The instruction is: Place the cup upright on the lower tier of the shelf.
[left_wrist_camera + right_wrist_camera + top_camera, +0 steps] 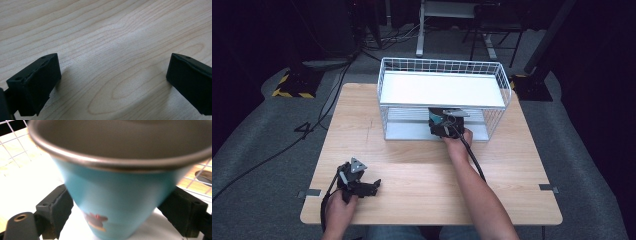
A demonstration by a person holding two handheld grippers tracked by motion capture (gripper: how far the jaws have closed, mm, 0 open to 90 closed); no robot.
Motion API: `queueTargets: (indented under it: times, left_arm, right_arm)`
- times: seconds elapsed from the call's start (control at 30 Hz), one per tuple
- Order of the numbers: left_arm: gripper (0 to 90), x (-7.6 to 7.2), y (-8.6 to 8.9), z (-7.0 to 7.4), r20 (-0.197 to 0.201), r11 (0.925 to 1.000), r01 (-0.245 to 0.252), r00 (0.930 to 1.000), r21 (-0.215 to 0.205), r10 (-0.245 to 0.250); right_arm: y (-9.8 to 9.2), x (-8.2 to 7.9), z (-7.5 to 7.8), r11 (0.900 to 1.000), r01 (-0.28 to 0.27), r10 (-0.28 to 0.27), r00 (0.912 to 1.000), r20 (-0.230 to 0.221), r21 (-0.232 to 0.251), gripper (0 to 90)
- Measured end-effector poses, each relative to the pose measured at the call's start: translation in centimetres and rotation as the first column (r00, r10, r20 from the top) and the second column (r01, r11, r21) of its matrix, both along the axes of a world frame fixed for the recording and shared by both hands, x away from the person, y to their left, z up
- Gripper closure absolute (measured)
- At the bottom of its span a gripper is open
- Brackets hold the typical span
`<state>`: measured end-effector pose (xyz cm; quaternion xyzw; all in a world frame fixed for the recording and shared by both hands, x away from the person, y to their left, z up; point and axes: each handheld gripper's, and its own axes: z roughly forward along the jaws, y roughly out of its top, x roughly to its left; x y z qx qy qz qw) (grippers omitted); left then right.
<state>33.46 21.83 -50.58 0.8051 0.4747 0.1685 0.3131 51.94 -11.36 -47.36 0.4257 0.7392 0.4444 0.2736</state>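
In the high view, the right gripper [445, 121] sits at the centre of the frame, reaching into the lower level of a white wire rack [499, 80] that stands on the far half of a wooden table [422, 165]. A patch of teal shows at the gripper's tip, under the rack's white upper shelf.

The right gripper view shows a blue cup [120, 195] filling the middle of the frame, upright, its grey metal rim across the top and a small reddish picture low on its side. It stands on the rack's white lower shelf, with wire mesh at the upper left and right edges. The cup is between the two black jaws: the left one seems to sit just against its side, the right one just beside it. The cup is blurred, so I cannot tell whether the pads press on it.

The left gripper [359, 182] rests at the lower left of the high view, well apart from the rack. In the left gripper view its jaws stand wide apart over bare wood, holding nothing.
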Motion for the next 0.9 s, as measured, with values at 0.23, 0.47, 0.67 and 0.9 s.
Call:
queueTargets:
  times: [0.23,0.47,0.67,0.9]
  left_arm:
    - [0.0,-0.1,0.0,0.0,0.001,1.0000,0.001,1.0000,0.000,-0.001]
    - [0.0,-0.3,0.2,0.0,0.001,1.0000,0.004,1.0000,0.002,-0.004]
    - [0.0,-0.6,0.4,0.0,0.000,1.0000,0.005,1.0000,0.002,-0.005]
    - [0.0,-0.8,0.6,0.0,0.003,1.0000,0.002,1.0000,0.002,-0.002]
  right_arm:
    - [-0.8,-1.7,0.7,1.000,-0.018,0.018,0.9998,0.007,-0.010,14.5]
    - [-1.9,-3.7,2.0,0.998,-0.056,0.056,0.9984,-0.003,-0.020,14.6]
    - [-2.7,-5.3,3.1,0.996,-0.094,0.094,0.9955,-0.004,-0.003,14.6]
    - [-4.0,-7.4,4.6,0.990,-0.140,0.140,0.9901,-0.005,0.001,14.7]
